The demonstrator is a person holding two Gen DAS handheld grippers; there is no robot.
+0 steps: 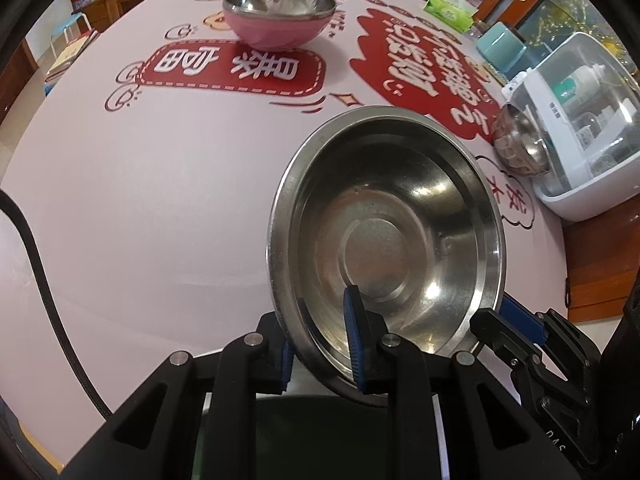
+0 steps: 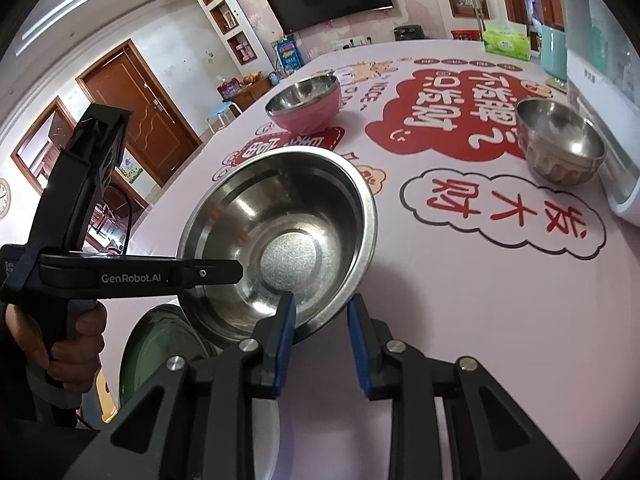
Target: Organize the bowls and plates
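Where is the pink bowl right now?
The pink bowl sits far across the table in both wrist views, upright on the tablecloth, beyond the steel bowl the left gripper holds.

Much of the near edge sits out of sight

The green plate (image 2: 160,344) lies mostly hidden beneath the steel bowl (image 2: 280,236) and both grippers' linkages. The white sterilizer (image 1: 580,132) runs off the frame, its contents too murky to name. Behind the ribbed bowl (image 2: 560,144), the tablecloth's (image 2: 480,300) print is covered.
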